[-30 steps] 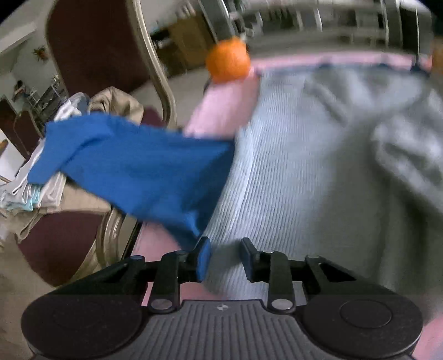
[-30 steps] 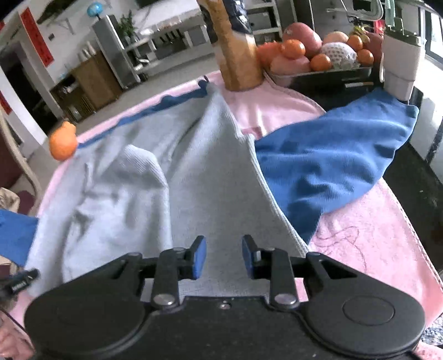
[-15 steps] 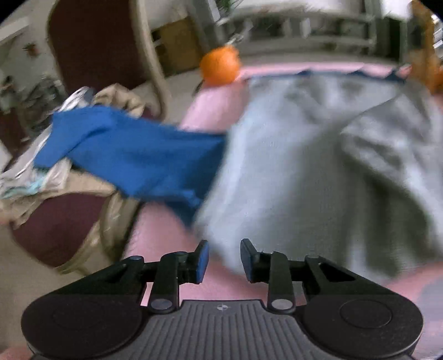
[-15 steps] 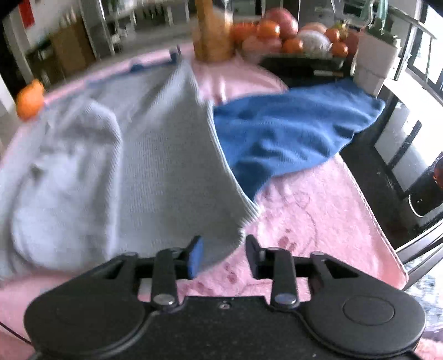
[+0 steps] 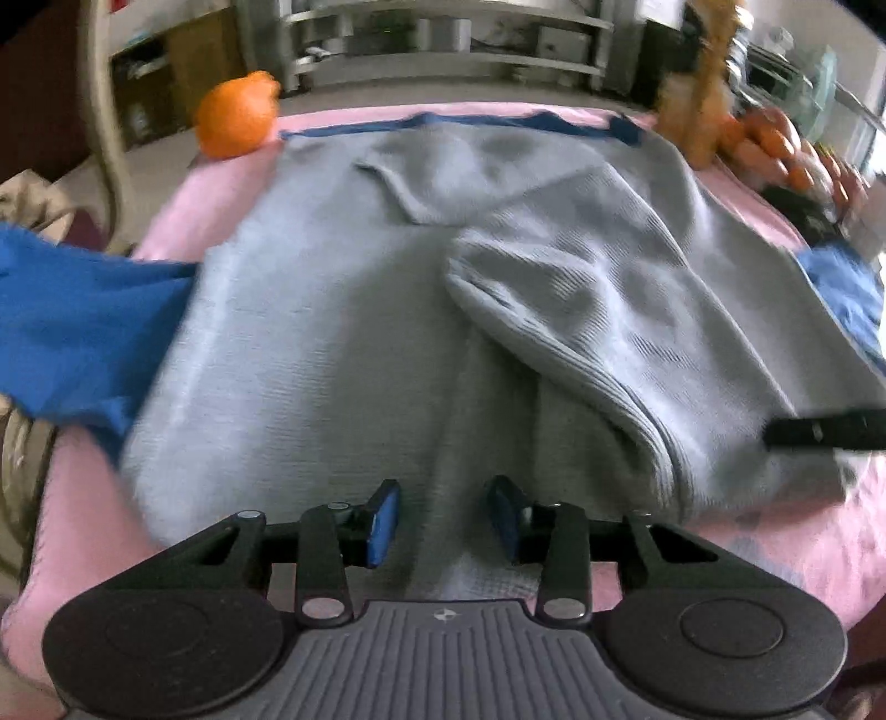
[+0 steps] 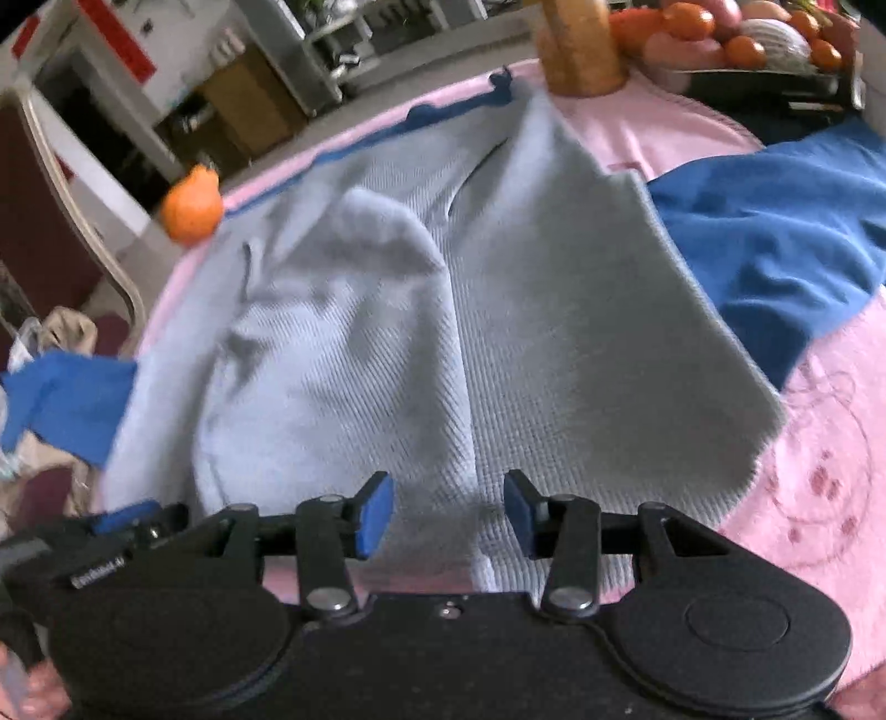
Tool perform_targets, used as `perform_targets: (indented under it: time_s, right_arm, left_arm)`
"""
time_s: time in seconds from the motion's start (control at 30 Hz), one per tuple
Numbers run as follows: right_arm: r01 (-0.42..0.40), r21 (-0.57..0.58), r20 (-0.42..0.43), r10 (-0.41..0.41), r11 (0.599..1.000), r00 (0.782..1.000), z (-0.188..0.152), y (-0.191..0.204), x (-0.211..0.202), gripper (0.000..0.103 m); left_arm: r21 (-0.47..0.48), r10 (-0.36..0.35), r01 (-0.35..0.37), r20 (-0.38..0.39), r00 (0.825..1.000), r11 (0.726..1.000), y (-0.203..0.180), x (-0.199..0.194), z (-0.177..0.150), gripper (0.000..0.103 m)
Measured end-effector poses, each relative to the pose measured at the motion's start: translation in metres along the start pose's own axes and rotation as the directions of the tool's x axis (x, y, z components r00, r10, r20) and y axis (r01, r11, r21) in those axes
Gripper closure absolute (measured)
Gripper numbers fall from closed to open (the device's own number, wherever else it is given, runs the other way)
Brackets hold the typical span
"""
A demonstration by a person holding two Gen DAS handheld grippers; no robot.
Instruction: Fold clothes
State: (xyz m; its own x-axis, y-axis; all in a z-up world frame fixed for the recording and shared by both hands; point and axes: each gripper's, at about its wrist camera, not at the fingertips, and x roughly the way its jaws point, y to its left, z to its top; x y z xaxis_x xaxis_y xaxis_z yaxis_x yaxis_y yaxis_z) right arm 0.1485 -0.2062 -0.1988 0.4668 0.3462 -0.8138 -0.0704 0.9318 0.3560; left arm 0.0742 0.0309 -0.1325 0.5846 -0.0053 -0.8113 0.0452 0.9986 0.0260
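Observation:
A grey-blue knit sweater (image 5: 343, 332) lies spread on a pink cloth-covered table (image 5: 88, 498), with one sleeve (image 5: 554, 310) folded over its body. It also shows in the right wrist view (image 6: 498, 343). Bright blue cloth (image 5: 72, 327) sticks out from under it on the left and on the right (image 6: 775, 232). My left gripper (image 5: 446, 518) is open and empty over the sweater's near hem. My right gripper (image 6: 448, 512) is open and empty over the near hem too. The right gripper's tip shows at the right edge of the left view (image 5: 819, 429).
An orange (image 5: 238, 119) sits at the table's far left corner. A tall brown-yellow container (image 6: 581, 50) and a tray of fruit (image 6: 736, 39) stand at the far right. A chair with a pile of clothes (image 6: 55, 343) stands left of the table.
Both grippers have swung toward the middle of the sweater's near hem. The jaws of both have opened wider. The sweater lies as before.

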Motion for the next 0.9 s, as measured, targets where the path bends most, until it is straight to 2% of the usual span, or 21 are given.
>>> perform_targets:
  time_s: [0.03,0.07,0.1,0.17,0.23,0.27,0.33,0.4,0.47,0.57,0.63,0.67,0.7,0.77,0.9]
  right_arm:
    - [0.012,-0.019,-0.001,-0.012,1.0,1.0,-0.001,0.003,0.008,0.066]
    - [0.033,-0.063,0.01,-0.032,0.997,0.999,-0.005,0.01,0.012,0.09]
    - [0.055,-0.11,0.023,-0.053,0.992,0.998,-0.008,0.017,0.016,0.1]
    - [0.039,-0.121,0.05,-0.034,0.992,0.998,-0.01,0.02,0.011,0.1]
    - [-0.013,-0.105,0.044,0.017,0.994,0.999,-0.013,0.015,0.0,0.1]
    - [-0.027,-0.095,0.029,0.03,0.995,0.999,-0.016,0.012,-0.006,0.1]
    - [-0.027,-0.075,-0.002,0.027,0.997,1.0,-0.021,0.002,-0.007,0.1]
    - [-0.002,-0.074,-0.028,0.0,0.997,1.0,-0.022,-0.002,0.0,0.087]
    - [0.019,-0.086,-0.027,-0.021,0.996,0.999,-0.018,-0.005,0.008,0.076]
    - [0.012,-0.08,0.072,-0.006,0.997,0.997,-0.017,-0.007,-0.009,0.065]
    - [0.008,-0.08,0.142,0.003,0.997,0.99,-0.016,-0.005,-0.021,0.065]
    - [0.005,-0.091,0.167,0.01,0.996,0.986,-0.017,-0.004,-0.022,0.068]
    - [0.001,-0.105,0.175,0.017,0.994,0.984,-0.017,0.002,-0.021,0.079]
    - [-0.003,-0.154,0.177,0.03,0.988,0.984,-0.017,0.013,-0.016,0.085]
    - [-0.005,-0.247,0.13,0.038,0.969,0.991,-0.016,0.038,-0.003,0.085]
  left_arm:
    - [0.044,0.006,-0.007,0.022,1.0,0.999,-0.006,-0.001,-0.002,0.084]
    - [0.071,-0.004,0.002,0.028,1.0,0.997,-0.01,-0.003,-0.004,0.1]
    - [0.083,0.006,-0.01,0.039,0.999,0.997,-0.013,-0.007,-0.007,0.1]
    - [0.099,0.005,-0.01,0.053,0.999,0.995,-0.014,-0.023,-0.014,0.101]
    - [0.079,-0.034,0.032,0.028,0.999,0.996,-0.008,-0.039,-0.023,0.1]
    - [0.07,-0.031,0.03,0.01,0.999,0.997,-0.004,-0.042,-0.028,0.1]
    - [0.063,-0.009,0.01,-0.02,1.0,0.998,0.001,-0.033,-0.034,0.093]
    - [0.086,0.011,-0.011,0.0,1.0,0.996,0.0,-0.032,-0.034,0.086]
    - [0.098,0.021,-0.026,0.043,0.999,0.995,0.0,-0.042,-0.032,0.073]
    - [0.092,0.042,-0.053,0.11,0.993,0.994,0.001,-0.056,-0.029,0.073]
    - [0.081,0.038,-0.049,0.132,0.99,0.996,0.0,-0.06,-0.025,0.073]
    - [0.077,0.037,-0.049,0.142,0.989,0.996,0.0,-0.061,-0.023,0.073]
    - [0.078,0.045,-0.057,0.152,0.987,0.995,-0.002,-0.06,-0.021,0.073]
    - [0.094,0.062,-0.074,0.123,0.99,0.993,-0.005,-0.049,-0.021,0.073]
    - [0.129,0.099,-0.106,0.063,0.993,0.986,-0.012,-0.028,-0.021,0.073]
